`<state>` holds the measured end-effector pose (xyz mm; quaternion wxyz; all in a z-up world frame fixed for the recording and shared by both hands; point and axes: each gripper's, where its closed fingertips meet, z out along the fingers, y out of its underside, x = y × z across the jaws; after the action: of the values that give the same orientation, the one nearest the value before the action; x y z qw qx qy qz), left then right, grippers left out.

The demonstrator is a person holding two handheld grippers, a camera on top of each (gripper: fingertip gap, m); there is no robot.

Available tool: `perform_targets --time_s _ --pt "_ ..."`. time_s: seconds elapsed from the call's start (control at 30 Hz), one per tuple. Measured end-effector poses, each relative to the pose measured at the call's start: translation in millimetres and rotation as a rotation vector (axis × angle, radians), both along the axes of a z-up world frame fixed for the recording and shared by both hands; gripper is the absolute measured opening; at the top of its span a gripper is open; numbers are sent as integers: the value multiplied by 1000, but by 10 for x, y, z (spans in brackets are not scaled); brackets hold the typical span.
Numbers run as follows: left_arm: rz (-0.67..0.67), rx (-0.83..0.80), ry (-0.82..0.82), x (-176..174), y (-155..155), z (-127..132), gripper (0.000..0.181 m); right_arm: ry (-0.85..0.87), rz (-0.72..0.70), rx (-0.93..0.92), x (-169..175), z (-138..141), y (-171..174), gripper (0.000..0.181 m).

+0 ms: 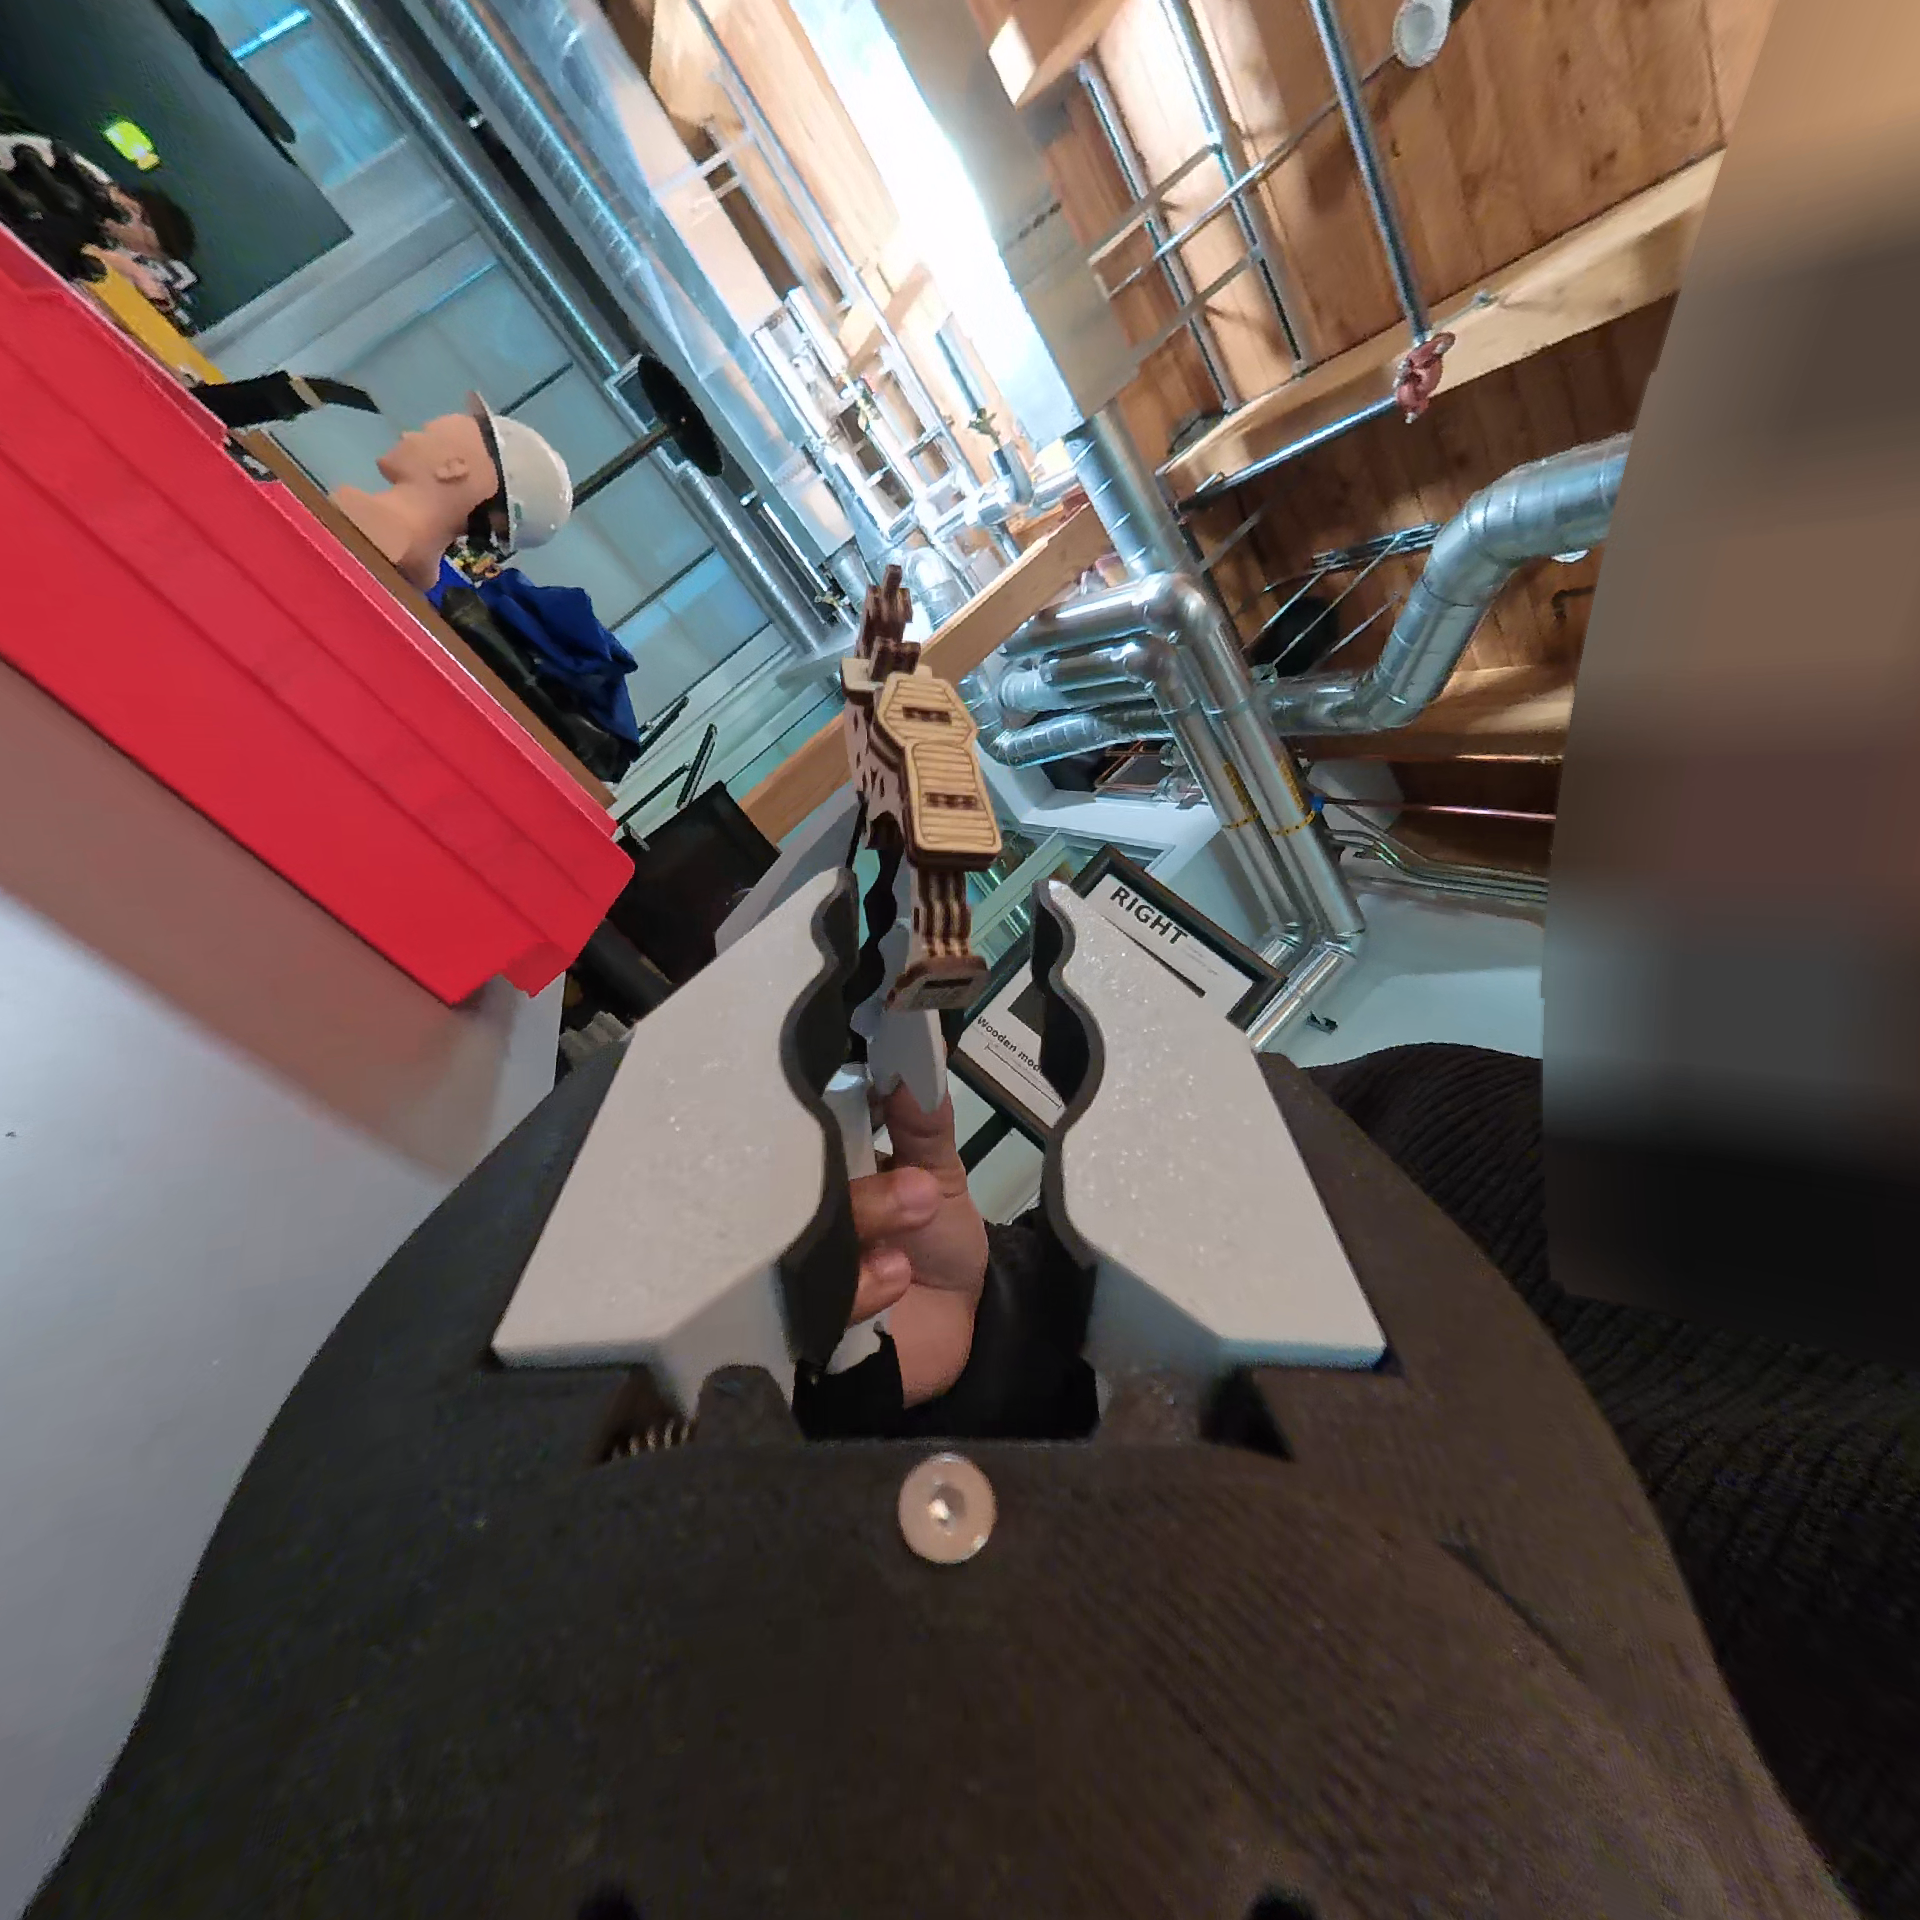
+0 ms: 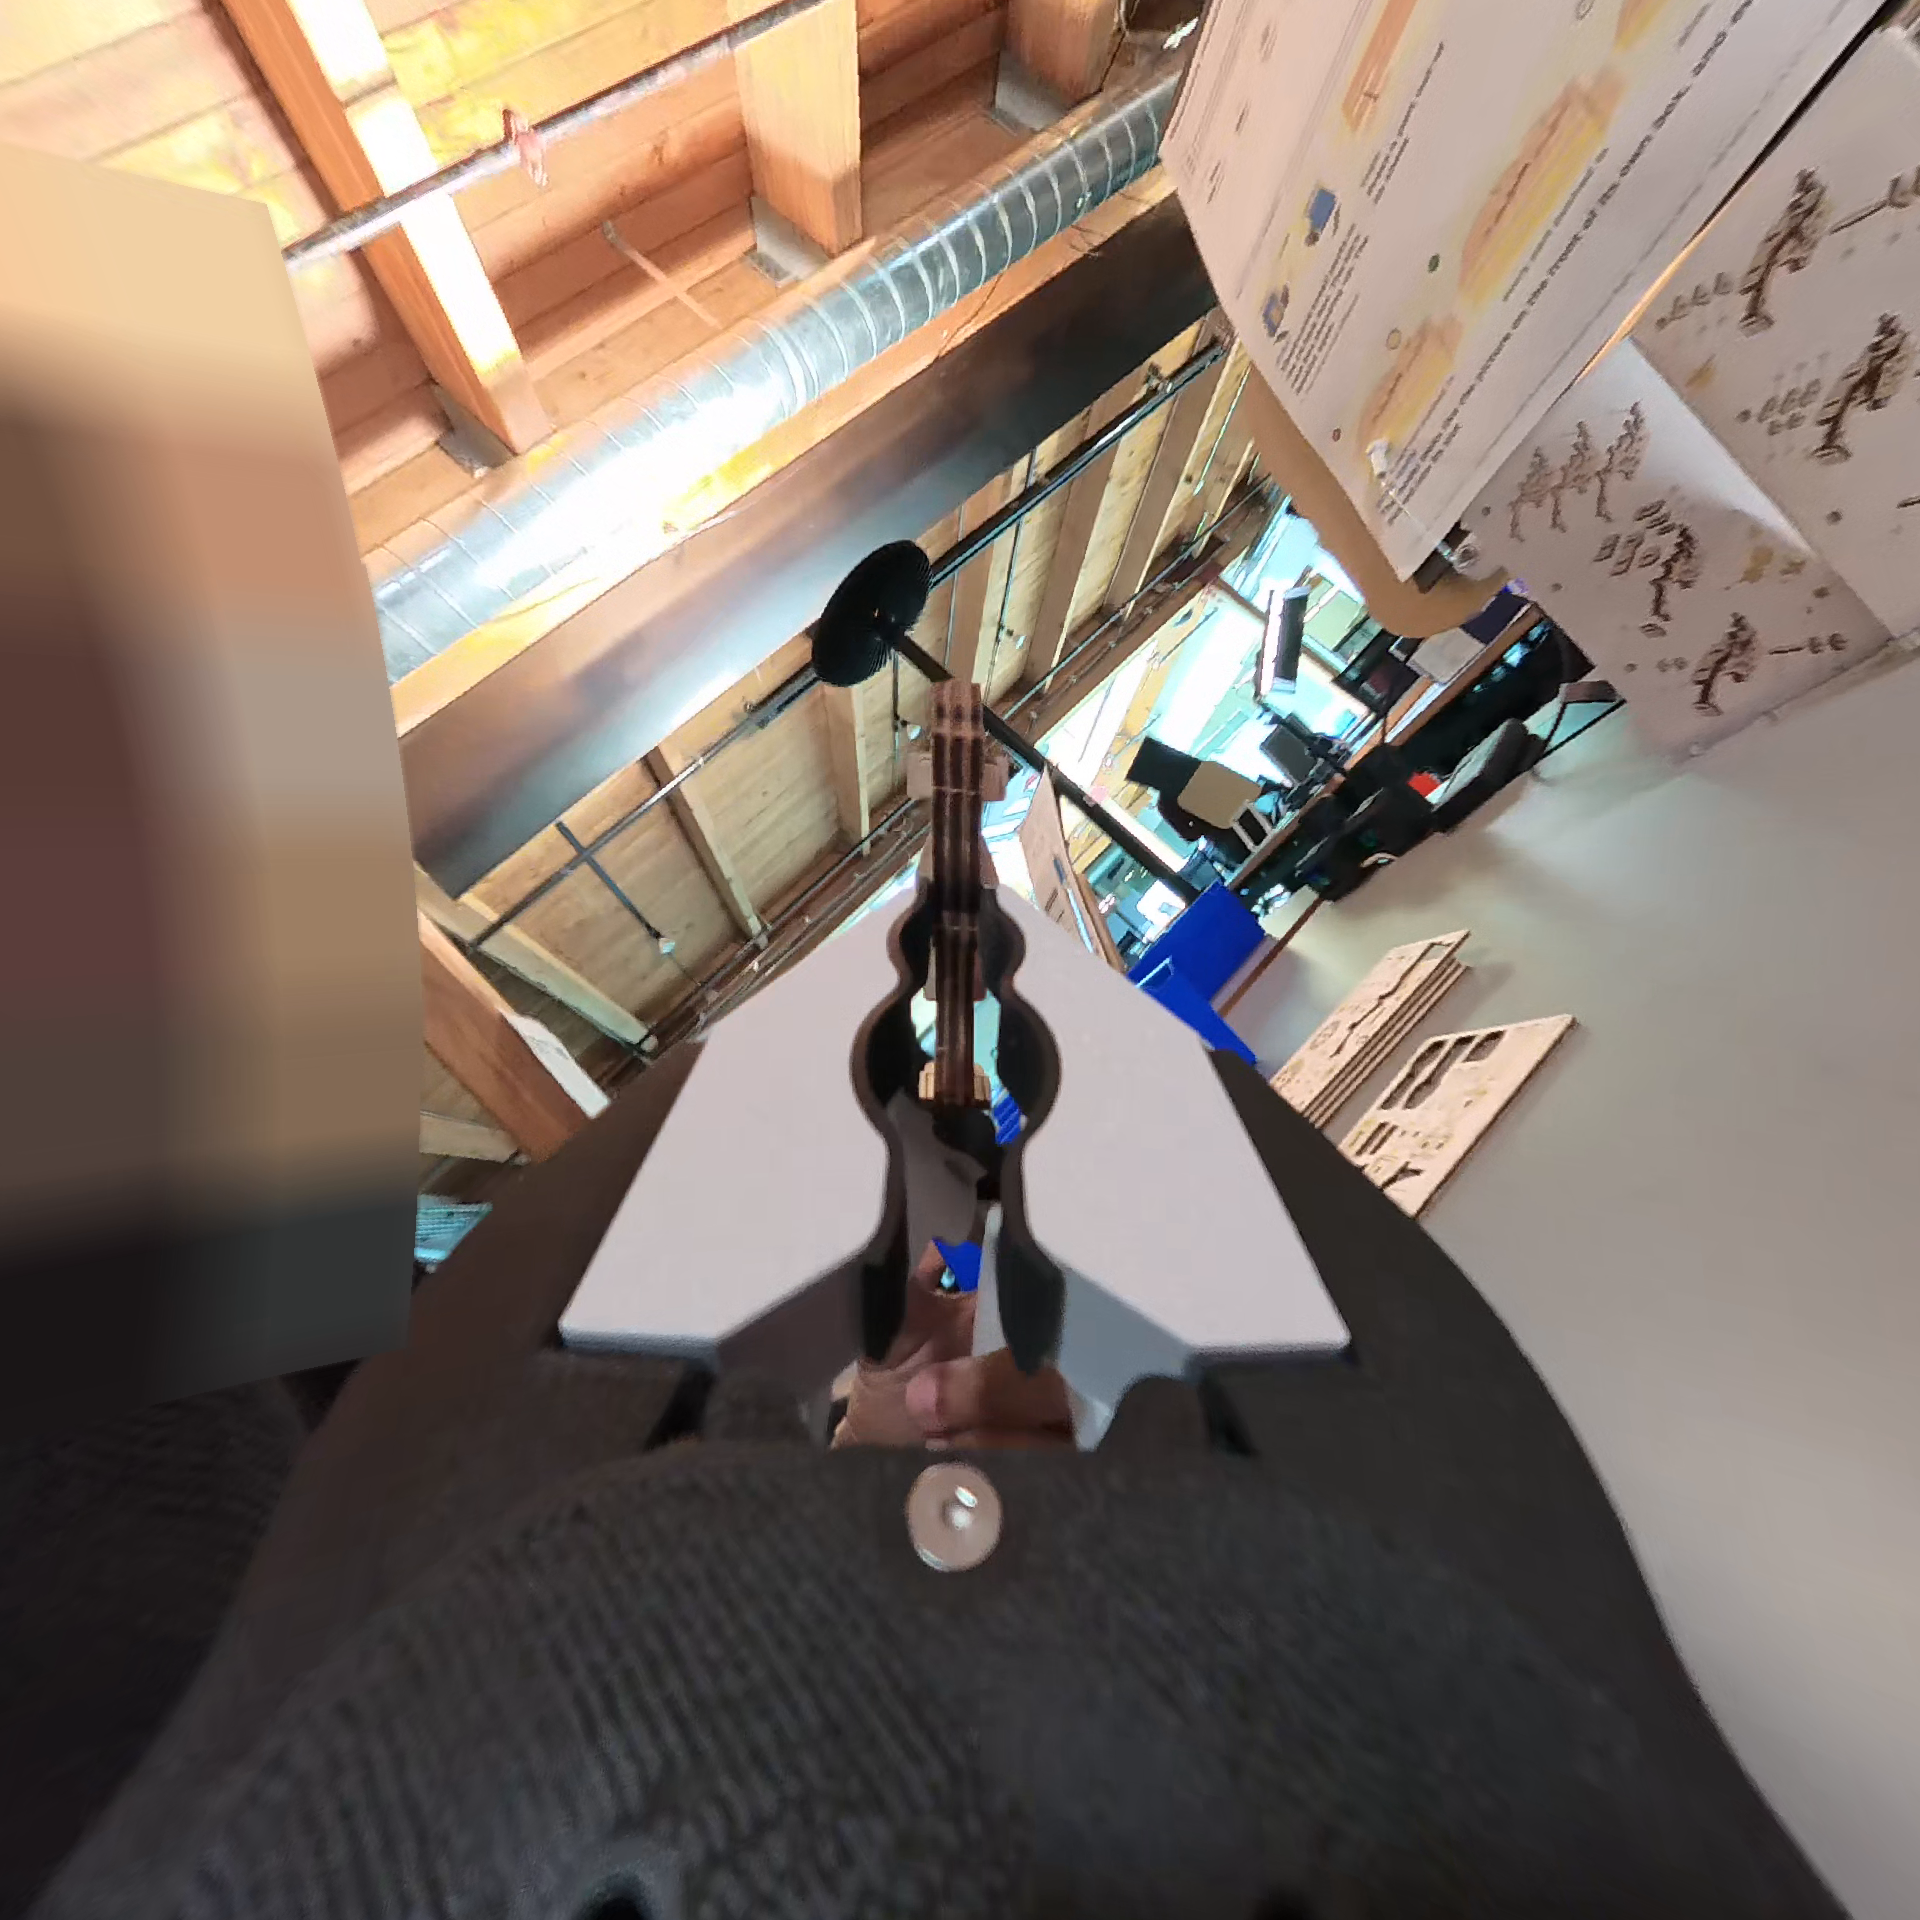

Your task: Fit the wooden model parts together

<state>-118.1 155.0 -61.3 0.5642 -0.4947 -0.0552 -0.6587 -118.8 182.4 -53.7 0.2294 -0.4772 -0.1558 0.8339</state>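
My right gripper (image 2: 951,925) clenches the pale laser-cut wooden model (image 2: 956,810), several pieces already joined. My left gripper (image 1: 945,935) stands released beside it. Cut-out wooden sheets (image 2: 1444,1081) lie on the surface; assembly looks unfinished.

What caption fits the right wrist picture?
Right gripper shut on a layered brown wooden model piece, raised toward the ceiling.
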Motion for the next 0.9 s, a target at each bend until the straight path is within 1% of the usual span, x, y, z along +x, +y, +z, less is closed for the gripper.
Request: perform_targets --time_s 0.07,0.23,0.4,0.5,0.57,0.77,0.9 --pt "12 8 6 -22 -9 6 26 -8 18 10 -18 -10 -36 7" --pt "60 -8 -3 -128 4 -16 14 -25 10 -8 -23 -55 -12 7" --pt "43 -8 6 -120 3 -26 17 -30 -15 4 -21 -57 16 7" --pt "24 -15 11 -78 13 -37 29 -13 -28 -7 21 -35 63 7" --pt "2 -26 18 -22 22 -59 32 0 -35 -23 53 -27 94 7" --pt "-9 -53 50 181 36 -123 32 29 -100 -18 110 29 129 7" --pt "29 -74 38 194 52 -162 25 76 -83 -56 131 61 68 7"
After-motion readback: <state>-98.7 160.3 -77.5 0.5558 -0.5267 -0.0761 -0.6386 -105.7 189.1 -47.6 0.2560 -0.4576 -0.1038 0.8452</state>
